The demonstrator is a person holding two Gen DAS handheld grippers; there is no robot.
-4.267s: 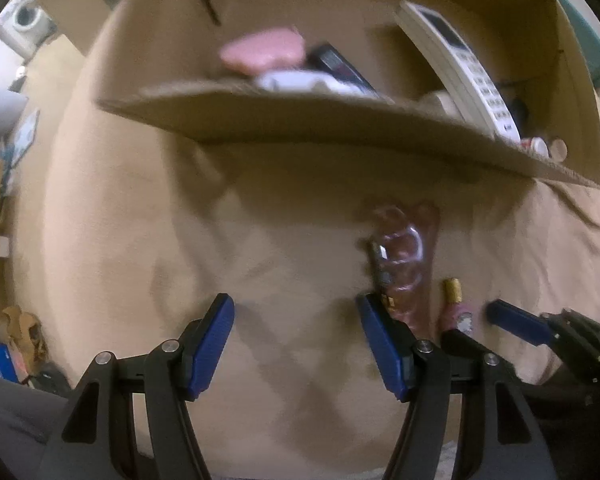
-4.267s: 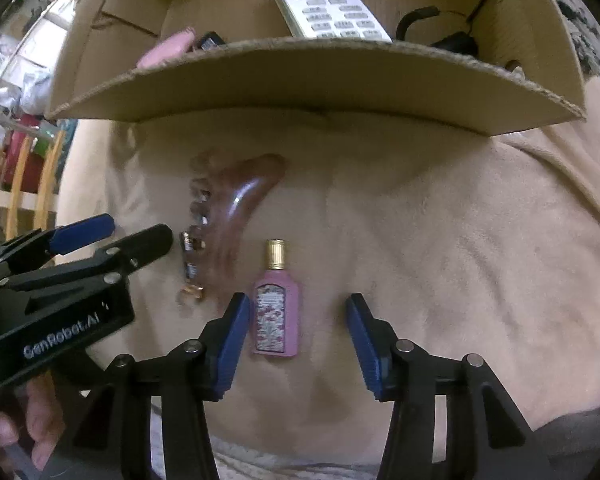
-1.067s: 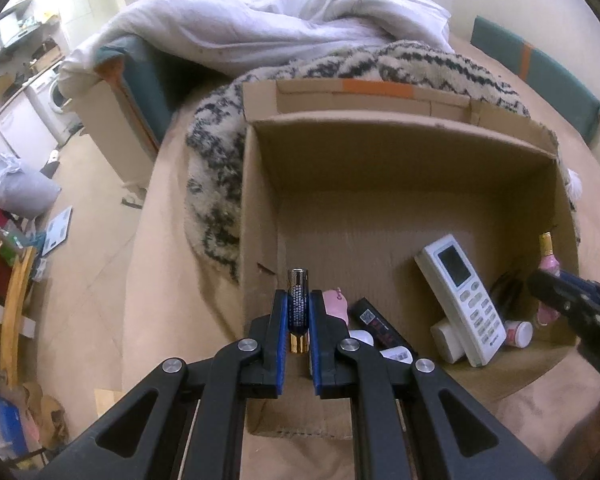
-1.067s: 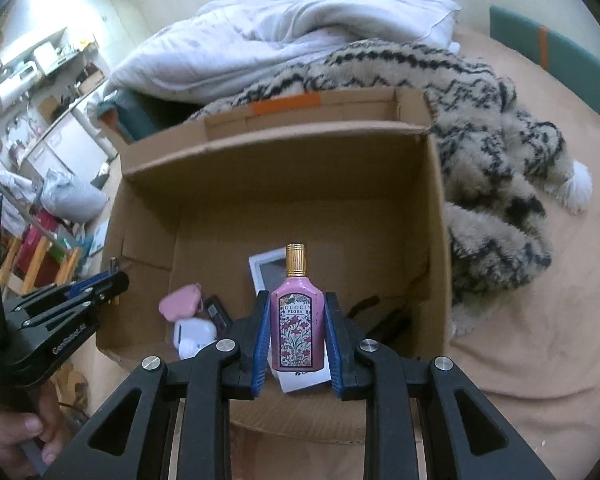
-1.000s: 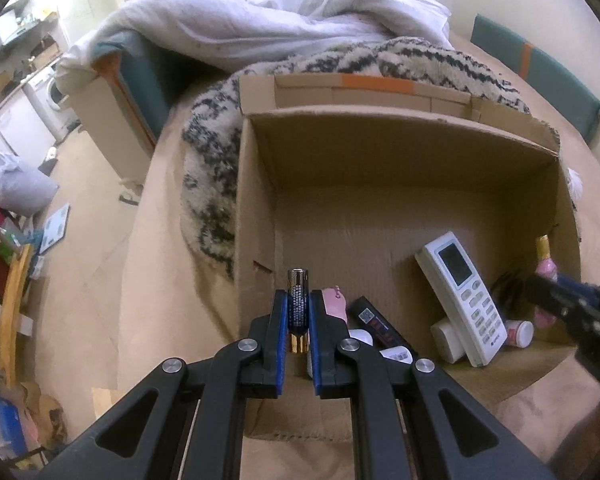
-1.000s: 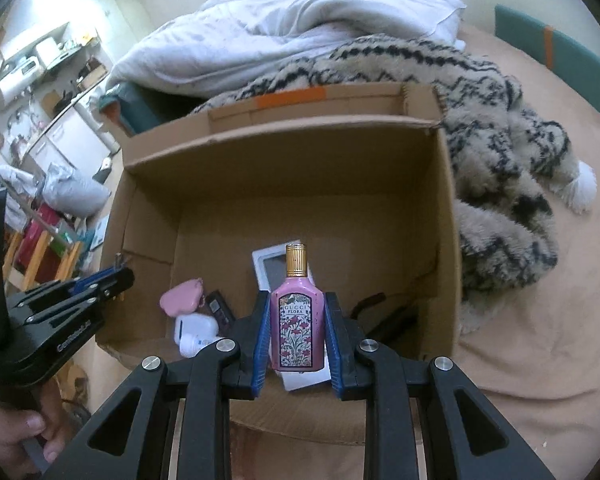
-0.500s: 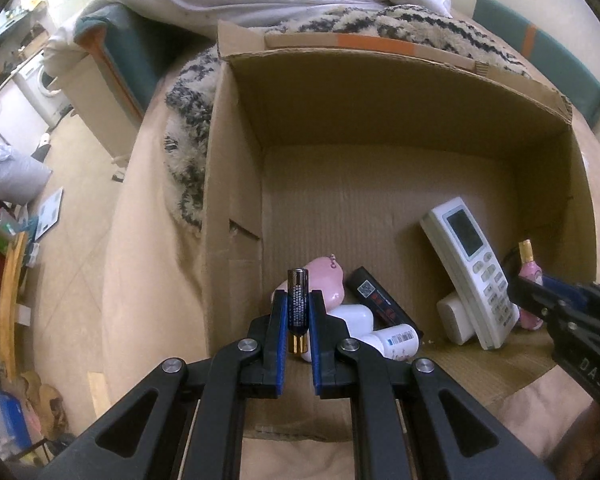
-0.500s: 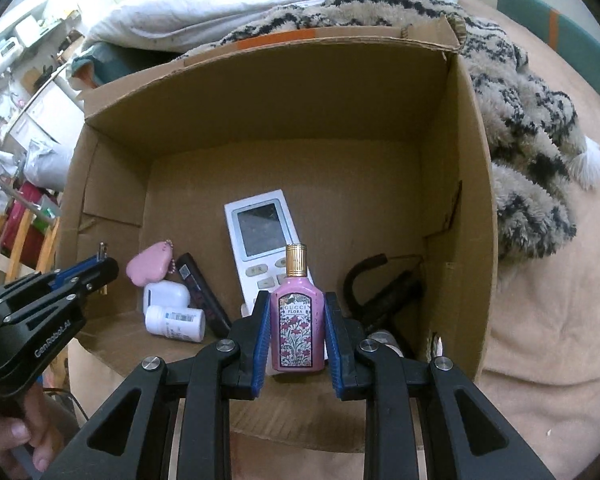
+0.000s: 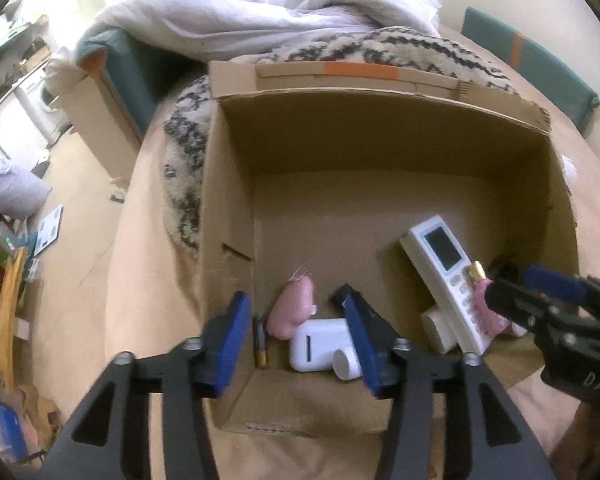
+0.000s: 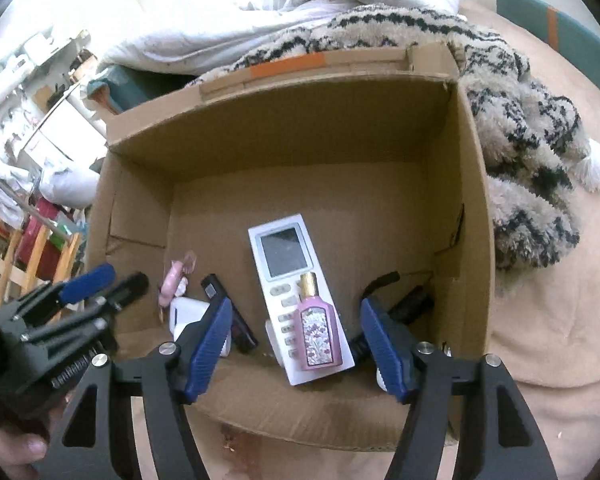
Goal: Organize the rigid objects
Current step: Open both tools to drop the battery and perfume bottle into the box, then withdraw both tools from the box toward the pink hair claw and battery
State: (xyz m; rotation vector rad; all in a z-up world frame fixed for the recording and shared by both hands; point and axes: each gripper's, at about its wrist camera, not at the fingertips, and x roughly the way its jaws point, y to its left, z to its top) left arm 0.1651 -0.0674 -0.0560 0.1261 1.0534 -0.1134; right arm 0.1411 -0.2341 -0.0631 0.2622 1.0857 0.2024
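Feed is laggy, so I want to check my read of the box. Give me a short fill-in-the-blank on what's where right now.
1. The pink perfume bottle lies on top of the white ____.
2. The battery lies by the box's ____ wall.
3. All the objects sit inside a ____ box.

Missing words: remote control; left; cardboard

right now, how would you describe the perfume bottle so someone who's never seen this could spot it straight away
Look into the open cardboard box on the tan bed cover, toward its near right part. A long white remote control lies there face up, and the perfume bottle rests on the remote's button end. It is the only pink glass bottle with a gold cap and a flowered label; the other pink thing, over to the left, is a soft pouch.
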